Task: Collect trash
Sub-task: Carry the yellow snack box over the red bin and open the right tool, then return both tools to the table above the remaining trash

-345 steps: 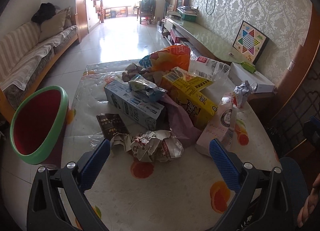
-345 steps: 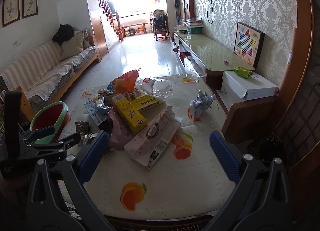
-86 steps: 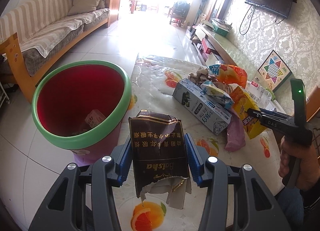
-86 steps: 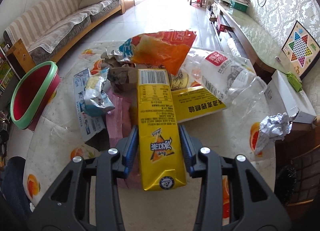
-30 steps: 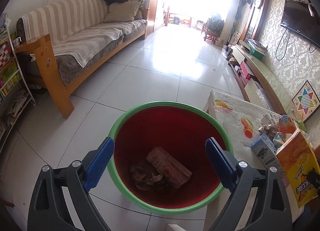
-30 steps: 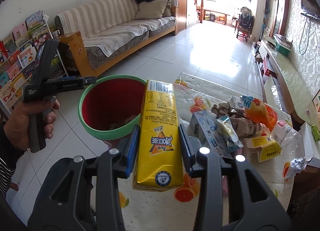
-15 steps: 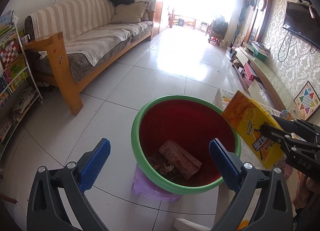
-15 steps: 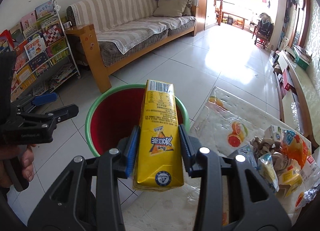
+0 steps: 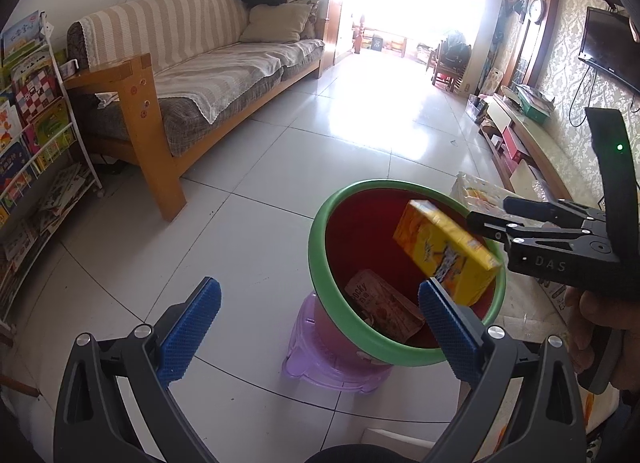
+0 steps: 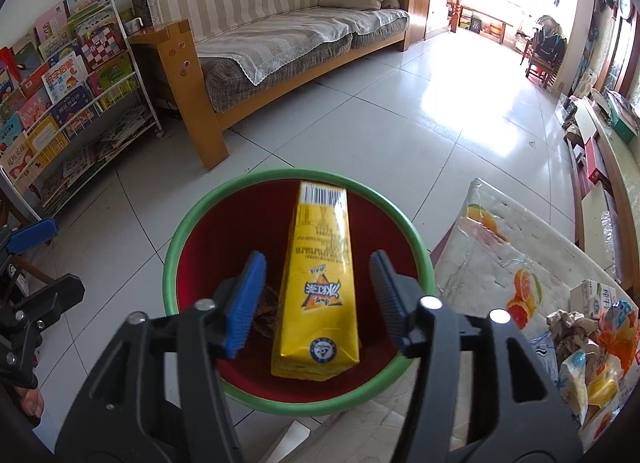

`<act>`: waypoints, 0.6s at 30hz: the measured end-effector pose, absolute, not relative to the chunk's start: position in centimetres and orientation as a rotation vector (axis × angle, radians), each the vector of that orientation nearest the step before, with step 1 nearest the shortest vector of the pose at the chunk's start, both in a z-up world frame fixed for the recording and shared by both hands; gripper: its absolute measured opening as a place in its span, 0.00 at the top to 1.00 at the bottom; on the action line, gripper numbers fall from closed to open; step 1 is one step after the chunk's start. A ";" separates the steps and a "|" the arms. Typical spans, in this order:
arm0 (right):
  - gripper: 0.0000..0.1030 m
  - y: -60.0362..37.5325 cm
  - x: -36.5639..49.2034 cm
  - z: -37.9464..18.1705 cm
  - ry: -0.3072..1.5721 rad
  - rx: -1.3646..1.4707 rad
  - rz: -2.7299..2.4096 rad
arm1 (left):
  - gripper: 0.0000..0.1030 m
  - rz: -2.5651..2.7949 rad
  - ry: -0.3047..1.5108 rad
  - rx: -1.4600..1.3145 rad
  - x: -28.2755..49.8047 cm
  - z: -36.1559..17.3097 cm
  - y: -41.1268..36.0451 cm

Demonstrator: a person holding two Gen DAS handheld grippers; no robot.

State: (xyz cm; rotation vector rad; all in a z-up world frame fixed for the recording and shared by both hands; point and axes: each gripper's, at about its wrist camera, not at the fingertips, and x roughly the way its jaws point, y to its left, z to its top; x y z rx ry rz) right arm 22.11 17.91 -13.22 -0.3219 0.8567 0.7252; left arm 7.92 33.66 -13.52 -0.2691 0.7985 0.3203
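A yellow carton (image 10: pixel 318 291) hangs over the mouth of the red bin with a green rim (image 10: pixel 192 231), between the jaws of my right gripper (image 10: pixel 316 299). Those jaws are opening and the blue pads stand clear of the carton on both sides. From the left wrist view the same yellow carton (image 9: pixel 444 251) tilts above the bin (image 9: pixel 320 275), just off the tip of the right gripper (image 9: pixel 480 223). A brown snack wrapper (image 9: pixel 384 307) lies on the bin's floor. My left gripper (image 9: pixel 316 311) is wide open and empty, left of the bin above the floor.
The bin sits on a purple stool (image 9: pixel 316 363). The table with a fruit-print cover (image 10: pixel 512 263) stands to its right, with several wrappers and cartons (image 10: pixel 592 339). A wooden-framed sofa (image 10: pixel 280 43) and a book rack (image 10: pixel 64 103) line the far left over white floor tiles.
The right gripper's pads have spread away from the yellow carton, which now drops over the bin. The left gripper has drifted left, so the bin sits further right in its view.
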 end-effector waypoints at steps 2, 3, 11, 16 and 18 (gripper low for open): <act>0.28 17.6 21.7 -12.5 0.826 -0.317 0.726 | 0.08 0.316 0.802 -0.276 7.9 -13.7 33.6; 0.26 17.4 21.5 -12.2 0.819 -0.322 0.726 | 0.08 0.314 0.803 -0.279 8.0 -13.7 33.5; 0.06 13.9 20.6 -10.0 0.748 -0.341 0.694 | 0.08 0.275 0.797 -0.263 9.4 -13.2 30.7; 0.05 10.1 20.6 -9.1 0.744 -0.315 0.646 | 0.08 0.242 0.801 -0.238 10.5 -12.6 28.2; 0.05 8.0 20.5 -8.8 0.744 -0.292 0.624 | 0.08 0.221 0.798 -0.228 10.9 -12.2 26.9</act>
